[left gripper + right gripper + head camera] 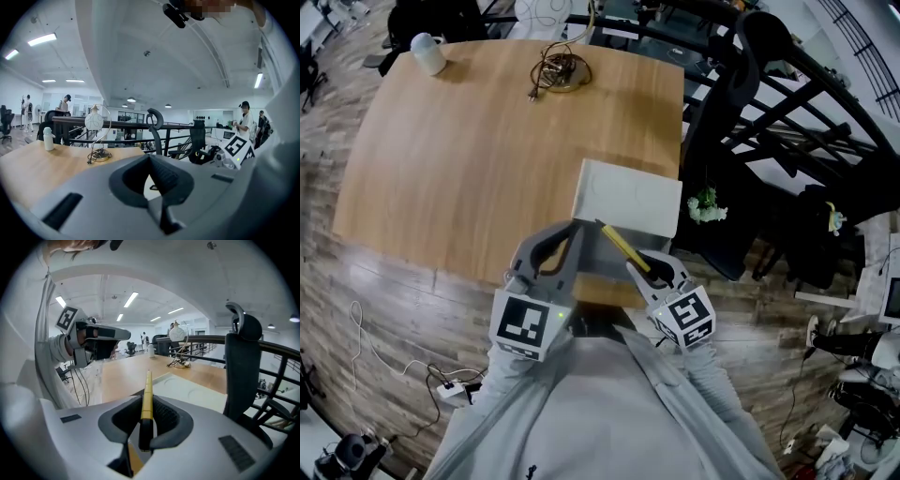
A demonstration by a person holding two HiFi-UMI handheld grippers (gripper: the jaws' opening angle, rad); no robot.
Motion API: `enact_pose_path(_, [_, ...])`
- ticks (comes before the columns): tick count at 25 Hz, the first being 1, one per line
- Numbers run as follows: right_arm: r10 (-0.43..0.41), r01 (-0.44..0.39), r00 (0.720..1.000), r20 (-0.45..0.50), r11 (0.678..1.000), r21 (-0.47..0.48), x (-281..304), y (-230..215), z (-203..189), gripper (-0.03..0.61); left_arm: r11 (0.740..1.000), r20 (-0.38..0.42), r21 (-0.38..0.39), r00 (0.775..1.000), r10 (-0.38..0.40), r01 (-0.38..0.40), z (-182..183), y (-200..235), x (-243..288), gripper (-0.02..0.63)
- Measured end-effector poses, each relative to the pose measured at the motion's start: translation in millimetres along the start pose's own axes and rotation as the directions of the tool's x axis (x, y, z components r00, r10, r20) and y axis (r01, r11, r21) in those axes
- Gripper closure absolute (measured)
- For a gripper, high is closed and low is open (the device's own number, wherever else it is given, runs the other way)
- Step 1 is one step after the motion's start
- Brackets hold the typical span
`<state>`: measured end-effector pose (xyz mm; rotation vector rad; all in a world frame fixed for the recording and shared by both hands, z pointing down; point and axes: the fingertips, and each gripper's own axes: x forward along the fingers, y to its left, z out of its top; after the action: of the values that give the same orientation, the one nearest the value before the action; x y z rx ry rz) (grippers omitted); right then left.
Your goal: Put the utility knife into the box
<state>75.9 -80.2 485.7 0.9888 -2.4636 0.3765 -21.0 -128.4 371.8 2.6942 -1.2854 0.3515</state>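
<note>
**Utility knife** (623,246): yellow body with a dark rear end. It is clamped between the jaws of the right gripper (645,264), which are closed narrowly on its dark end, and it is held clear of the desk (469,159). The yellow length projects forward toward the box (628,195), and the tip is seen at the box's near edge. In the right gripper view the knife (147,394) is shown running straight out along the jaws, with the box (197,392) just beyond it.

**Box**: white, flat and rectangular. It is laid on the desk at the edge nearest the person.

**Left gripper** (574,228): held just left of the box's near corner. Its jaws are brought together, and nothing is seen between them in the left gripper view (150,159).

**Wire-framed lamp** (558,70): set on the desk well beyond the box, toward the far edge.

**White bottle** (427,53): placed at the far left corner of the desk, well apart from the box.

**Black chair** (731,141): positioned off the desk, just right of the box.
</note>
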Motion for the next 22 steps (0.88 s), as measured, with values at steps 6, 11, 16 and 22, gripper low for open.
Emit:
enact_pose_path(6, [0.064, -0.066, 0.995, -0.079, 0.998, -0.013, 20, 4, -28, 0.494, 1.000, -0.005, -0.008, 1.000, 0.001, -0.002, -8, 2, -1, 0.595])
enact_pose_path(11, [0.097, -0.101, 0.985, -0.141, 0.995, -0.021, 30, 1, -43, 0.494, 0.997, -0.030, -0.079, 0.999, 0.021, -0.023, -17, 5, -3, 0.595])
enact_pose_path(16, [0.124, -0.137, 0.971, -0.205, 0.989, -0.052, 44, 1, -49, 0.494, 0.999, -0.036, -0.033, 0.999, 0.003, -0.004, -28, 9, -2, 0.595])
enact_pose_path(22, [0.155, -0.195, 0.943, -0.296, 0.975, -0.109, 58, 3, -57, 0.494, 0.995, -0.053, -0.096, 0.998, 0.015, -0.020, -29, 10, 1, 0.595])
